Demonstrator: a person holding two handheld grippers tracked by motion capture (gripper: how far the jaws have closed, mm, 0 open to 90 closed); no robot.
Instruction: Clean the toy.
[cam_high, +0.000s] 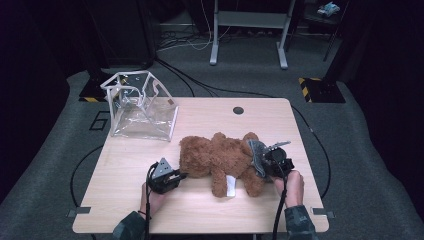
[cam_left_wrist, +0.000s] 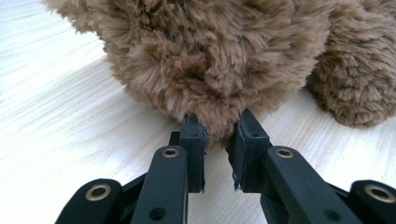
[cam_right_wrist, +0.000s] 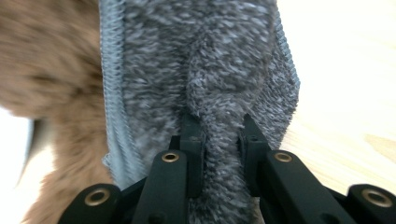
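Observation:
A brown plush teddy bear (cam_high: 220, 157) lies across the middle of the wooden table (cam_high: 125, 165), a white tag (cam_high: 229, 186) at its near side. My left gripper (cam_high: 181, 175) is at the bear's left end, shut on a tuft of its brown fur (cam_left_wrist: 219, 126). My right gripper (cam_high: 265, 161) is at the bear's right end, shut on a fold of grey fleece cloth (cam_right_wrist: 219, 140) that drapes over the bear (cam_right_wrist: 51, 70). The same grey cloth (cam_high: 256, 152) wraps that end of the bear in the high view.
A clear plastic bag with white edging (cam_high: 141, 107) stands open at the table's far left. A round cable hole (cam_high: 238, 110) sits near the far edge. Beyond the table are a metal desk frame (cam_high: 248, 30) and cables on grey carpet.

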